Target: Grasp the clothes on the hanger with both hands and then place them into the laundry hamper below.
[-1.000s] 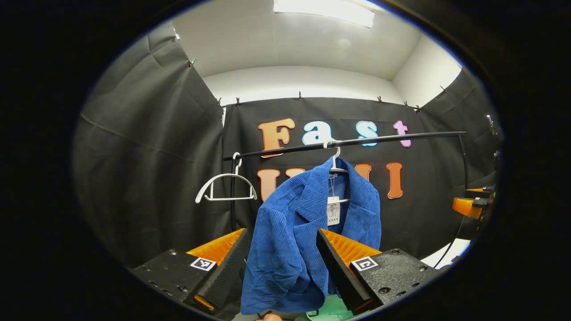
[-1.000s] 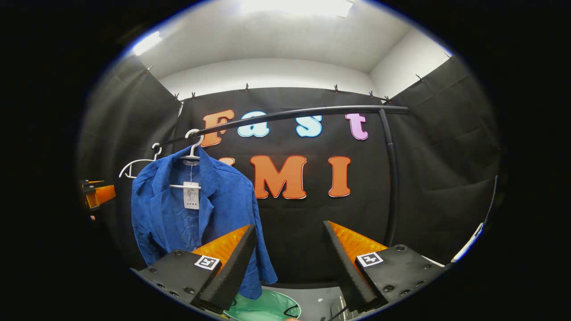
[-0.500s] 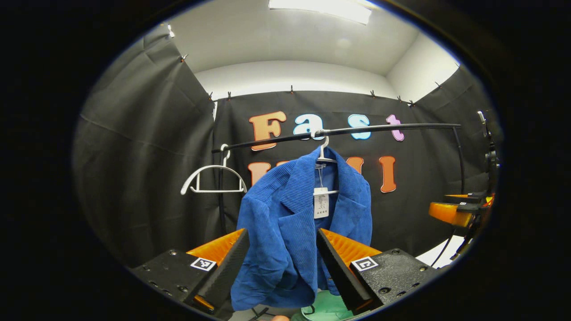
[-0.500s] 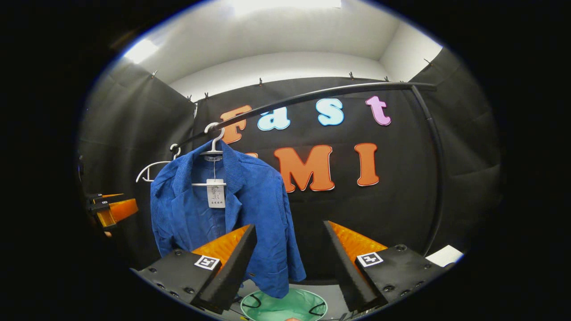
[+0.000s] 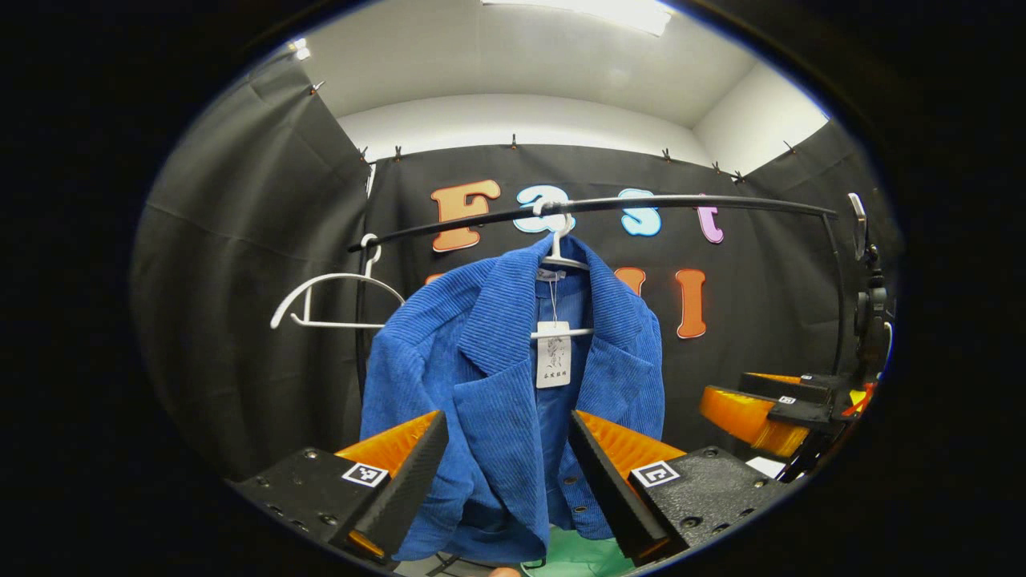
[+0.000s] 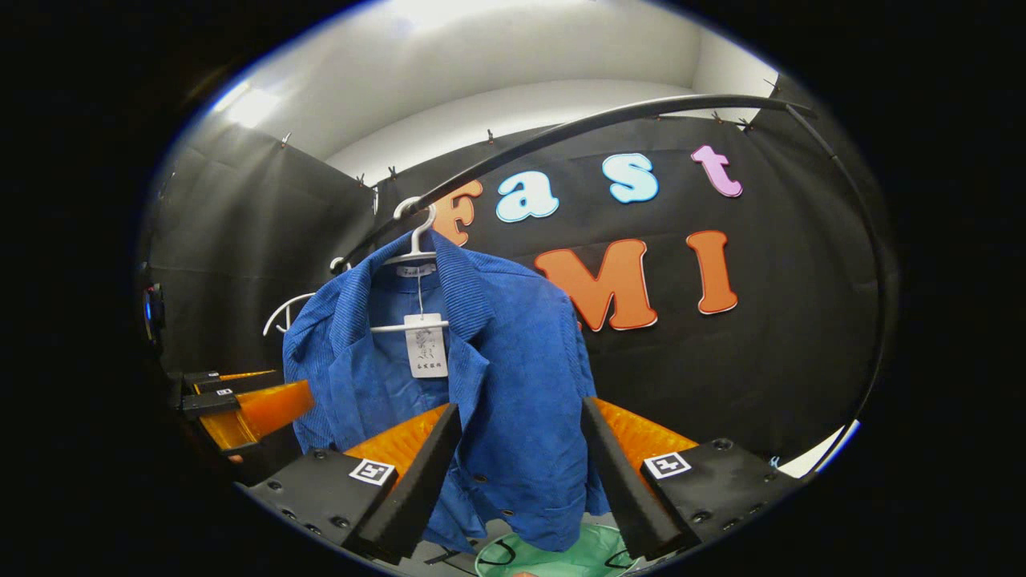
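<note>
A blue corduroy jacket [image 5: 497,385] [image 6: 497,377] hangs on a white hanger [image 5: 561,252] [image 6: 413,248] from a black rail [image 5: 681,204] [image 6: 577,132]. A paper tag [image 5: 553,354] [image 6: 426,344] dangles at its collar. My left gripper [image 5: 506,437] is open, its fingers framing the jacket's front without touching. My right gripper [image 6: 521,433] is open too, in front of the jacket's side panel; it also appears at the right of the left gripper view [image 5: 769,405]. The left gripper appears at the left of the right gripper view [image 6: 240,401]. A green hamper [image 5: 581,557] [image 6: 553,553] sits below.
An empty white hanger [image 5: 333,292] [image 6: 280,312] hangs on the rail's left end. The rail's upright post [image 5: 838,304] stands at the right. Black cloth walls close in on all sides.
Both grippers have come closer to the jacket, which now looms larger and sits between each pair of fingers. Each gripper now shows closer in the other's view.
</note>
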The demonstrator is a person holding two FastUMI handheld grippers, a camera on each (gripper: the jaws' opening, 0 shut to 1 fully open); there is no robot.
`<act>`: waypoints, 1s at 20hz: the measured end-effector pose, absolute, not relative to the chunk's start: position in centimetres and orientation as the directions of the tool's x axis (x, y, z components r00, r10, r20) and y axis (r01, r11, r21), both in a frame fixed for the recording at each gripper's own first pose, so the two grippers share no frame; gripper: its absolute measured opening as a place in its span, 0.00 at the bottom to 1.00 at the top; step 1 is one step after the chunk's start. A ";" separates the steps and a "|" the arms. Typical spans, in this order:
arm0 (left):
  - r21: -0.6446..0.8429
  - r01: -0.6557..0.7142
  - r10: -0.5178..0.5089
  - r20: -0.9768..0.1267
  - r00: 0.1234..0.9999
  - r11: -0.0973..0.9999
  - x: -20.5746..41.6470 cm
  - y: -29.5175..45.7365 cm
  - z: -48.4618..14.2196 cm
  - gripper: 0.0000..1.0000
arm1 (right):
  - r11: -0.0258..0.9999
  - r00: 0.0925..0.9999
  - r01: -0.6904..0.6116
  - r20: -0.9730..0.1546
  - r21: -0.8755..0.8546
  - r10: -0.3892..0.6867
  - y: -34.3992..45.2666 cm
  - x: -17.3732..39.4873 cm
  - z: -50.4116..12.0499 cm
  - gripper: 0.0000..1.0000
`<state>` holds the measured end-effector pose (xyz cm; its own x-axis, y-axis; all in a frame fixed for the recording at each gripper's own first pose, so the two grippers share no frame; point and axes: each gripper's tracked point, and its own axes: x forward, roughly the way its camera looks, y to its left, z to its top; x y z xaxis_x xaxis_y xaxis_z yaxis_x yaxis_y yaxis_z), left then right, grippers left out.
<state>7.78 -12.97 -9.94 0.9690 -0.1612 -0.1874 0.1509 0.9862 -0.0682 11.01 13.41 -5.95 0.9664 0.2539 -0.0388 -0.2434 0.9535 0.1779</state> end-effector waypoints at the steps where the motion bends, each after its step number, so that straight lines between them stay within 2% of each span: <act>1: -0.058 0.151 -0.160 -0.193 0.968 0.987 8.6 -13.3 -10.3 0.92 | 0.952 0.964 -0.252 -0.038 0.175 0.262 14.1 11.9 -6.2 0.97; 3: -0.034 0.135 -0.139 -0.203 0.969 0.990 10.3 -13.6 -11.1 0.95 | 0.953 0.962 -0.260 -0.040 0.154 0.269 15.2 13.5 -6.8 0.98; 6: -0.018 0.103 -0.104 -0.217 0.971 0.995 12.6 -13.8 -12.6 0.92 | 0.950 0.955 -0.279 -0.068 0.139 0.290 17.1 15.5 -8.3 0.97; 7: -0.023 0.098 -0.101 -0.224 0.969 0.995 13.0 -14.0 -13.1 0.95 | 0.949 0.952 -0.284 -0.075 0.138 0.296 17.5 16.3 -8.8 0.97; 8: -0.027 0.092 -0.096 -0.230 0.968 0.995 13.6 -14.0 -13.5 0.92 | 0.950 0.952 -0.282 -0.083 0.137 0.295 17.6 17.1 -9.2 0.97; 13: 0.007 0.077 -0.073 -0.248 0.966 0.997 15.7 -13.7 -15.2 0.92 | 0.957 0.962 -0.247 -0.077 0.154 0.261 17.7 21.1 -9.8 0.97; 14: 0.017 0.073 -0.067 -0.245 0.967 0.997 16.1 -13.5 -15.2 0.89 | 0.958 0.963 -0.248 -0.069 0.148 0.260 17.9 21.7 -9.8 0.97; 15: 0.028 0.075 -0.066 -0.245 0.967 0.997 16.3 -13.3 -15.4 0.84 | 0.957 0.962 -0.254 -0.066 0.140 0.265 18.4 22.3 -9.8 0.97; 16: 0.034 0.077 -0.066 -0.246 0.967 0.996 16.5 -13.2 -15.5 0.75 | 0.955 0.960 -0.263 -0.064 0.136 0.273 18.7 22.7 -9.9 0.91; 17: 0.032 0.084 -0.073 -0.249 0.966 0.996 16.6 -13.1 -15.7 0.66 | 0.952 0.956 -0.273 -0.067 0.136 0.284 19.1 23.1 -9.9 1.00; 18: 0.023 0.095 -0.086 -0.250 0.964 0.995 16.7 -13.1 -15.8 0.56 | 0.950 0.953 -0.282 -0.074 0.136 0.293 19.4 23.4 -10.3 0.92; 19: 0.012 0.107 -0.100 -0.248 0.963 0.994 16.6 -13.1 -15.8 0.46 | 0.948 0.951 -0.286 -0.080 0.139 0.298 19.6 23.8 -10.5 0.98; 20: 0.001 0.115 -0.111 -0.244 0.963 0.993 16.7 -13.0 -15.6 0.37 | 0.947 0.950 -0.286 -0.086 0.147 0.300 19.8 24.3 -10.7 0.86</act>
